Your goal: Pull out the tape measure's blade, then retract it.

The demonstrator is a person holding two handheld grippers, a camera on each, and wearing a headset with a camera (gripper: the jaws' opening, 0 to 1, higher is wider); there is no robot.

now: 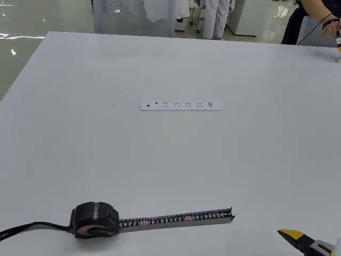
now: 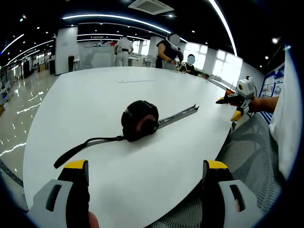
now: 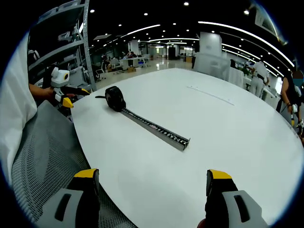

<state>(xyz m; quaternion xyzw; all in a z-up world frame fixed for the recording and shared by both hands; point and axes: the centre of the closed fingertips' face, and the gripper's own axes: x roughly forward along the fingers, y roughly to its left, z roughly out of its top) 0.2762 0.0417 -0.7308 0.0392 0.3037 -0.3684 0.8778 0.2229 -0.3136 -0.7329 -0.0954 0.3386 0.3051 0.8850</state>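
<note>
Bright even overhead lighting, long white ceiling light strips [image 2: 109,17], glare on the glossy pale floor [image 1: 24,24], faint shadows on the smooth white tabletop [image 1: 240,154], fisheye curvature in gripper views.

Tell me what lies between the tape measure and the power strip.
Nothing. In the head view the stretch between the tape measure and the power strip is bare white table.

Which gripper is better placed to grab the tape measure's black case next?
Probably the left gripper: its open jaws face the black round case close ahead. The right gripper faces the tip of the extended dark blade instead.
</note>
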